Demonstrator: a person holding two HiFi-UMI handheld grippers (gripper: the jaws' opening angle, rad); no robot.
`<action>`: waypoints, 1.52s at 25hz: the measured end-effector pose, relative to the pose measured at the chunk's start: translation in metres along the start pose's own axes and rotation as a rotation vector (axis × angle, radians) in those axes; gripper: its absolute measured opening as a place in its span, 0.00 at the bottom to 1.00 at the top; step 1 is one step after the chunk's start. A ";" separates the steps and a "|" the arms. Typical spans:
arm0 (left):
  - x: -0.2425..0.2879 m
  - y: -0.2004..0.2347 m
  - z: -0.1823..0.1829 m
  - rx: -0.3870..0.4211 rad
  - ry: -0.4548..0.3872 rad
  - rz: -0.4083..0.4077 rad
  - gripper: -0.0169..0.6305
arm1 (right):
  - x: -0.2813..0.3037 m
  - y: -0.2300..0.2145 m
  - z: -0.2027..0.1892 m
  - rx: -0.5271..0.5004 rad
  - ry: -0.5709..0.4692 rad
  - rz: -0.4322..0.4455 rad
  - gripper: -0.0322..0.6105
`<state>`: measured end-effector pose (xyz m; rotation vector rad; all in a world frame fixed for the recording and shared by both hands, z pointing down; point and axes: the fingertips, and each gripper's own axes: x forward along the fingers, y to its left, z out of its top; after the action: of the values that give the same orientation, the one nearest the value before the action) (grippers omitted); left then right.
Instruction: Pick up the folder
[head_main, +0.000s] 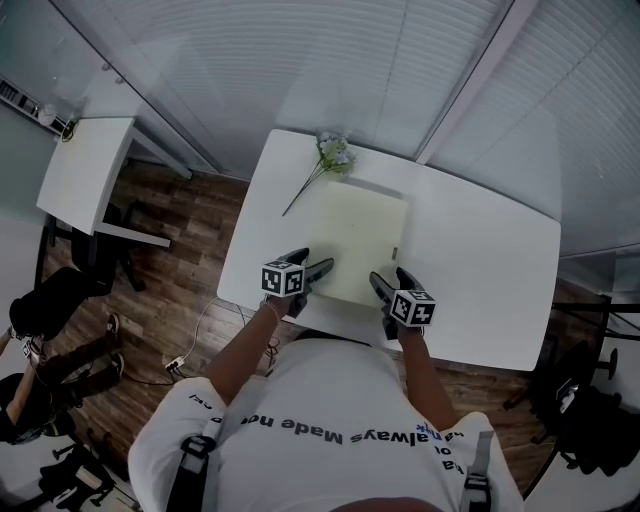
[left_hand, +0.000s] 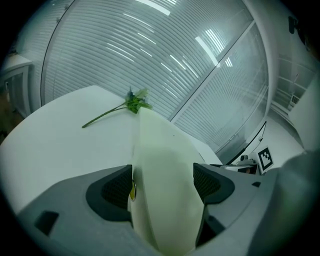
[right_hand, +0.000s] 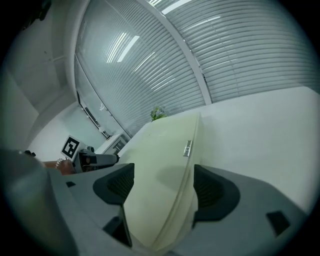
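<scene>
A pale cream folder (head_main: 360, 240) lies flat on the white table (head_main: 480, 270), with a small metal clip (right_hand: 187, 148) on its right edge. My left gripper (head_main: 308, 272) stands at the folder's near left corner and my right gripper (head_main: 392, 282) at its near right corner. In the left gripper view the folder (left_hand: 160, 150) runs between the wide-spread jaws of the left gripper (left_hand: 162, 185). In the right gripper view the folder (right_hand: 160, 150) likewise lies between the spread jaws of the right gripper (right_hand: 164, 187). Both grippers are open, and their pads do not pinch the folder.
A green flower sprig (head_main: 325, 165) lies at the table's far edge, just beyond the folder. A smaller white table (head_main: 85, 175) stands to the left over wooden floor. A seated person (head_main: 50, 330) is at the lower left and a dark chair (head_main: 580, 390) at the right. Blinds cover the windows behind.
</scene>
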<state>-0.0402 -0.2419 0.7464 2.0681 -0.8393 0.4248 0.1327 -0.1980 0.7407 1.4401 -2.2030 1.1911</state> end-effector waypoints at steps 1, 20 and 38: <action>0.001 0.002 -0.001 0.000 0.010 0.001 0.56 | 0.003 0.000 -0.002 0.007 0.008 0.003 0.55; 0.011 0.012 -0.011 0.002 0.041 0.033 0.55 | 0.021 -0.012 -0.018 -0.011 0.090 -0.060 0.54; -0.014 -0.010 0.006 0.075 -0.019 0.046 0.55 | 0.000 0.009 0.000 -0.076 0.050 -0.070 0.54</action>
<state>-0.0436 -0.2369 0.7294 2.1282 -0.8955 0.4691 0.1246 -0.1963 0.7364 1.4297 -2.1222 1.0968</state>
